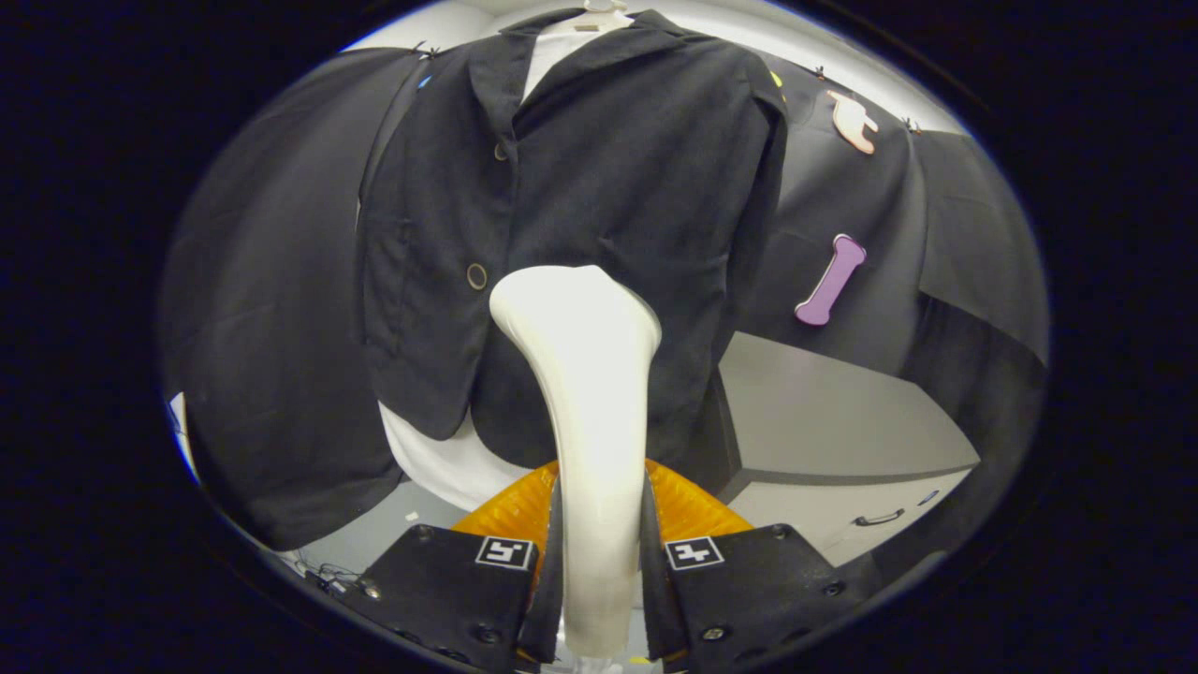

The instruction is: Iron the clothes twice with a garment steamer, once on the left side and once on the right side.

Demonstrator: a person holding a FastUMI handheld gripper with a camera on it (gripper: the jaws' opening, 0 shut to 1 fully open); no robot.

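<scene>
A black jacket hangs on a hanger over a white shirt, whose hem shows below the jacket's left front. The white garment steamer rises upright from between my fingers, its wide head against the jacket just right of the lower button. My gripper is shut on the steamer's handle, both black fingers pressing on its sides. The steamer's face is turned away from me toward the cloth.
A grey cabinet top with a drawer handle stands to the right behind the jacket. An orange ribbed part sits just beyond the fingers. Cables lie on the floor at lower left.
</scene>
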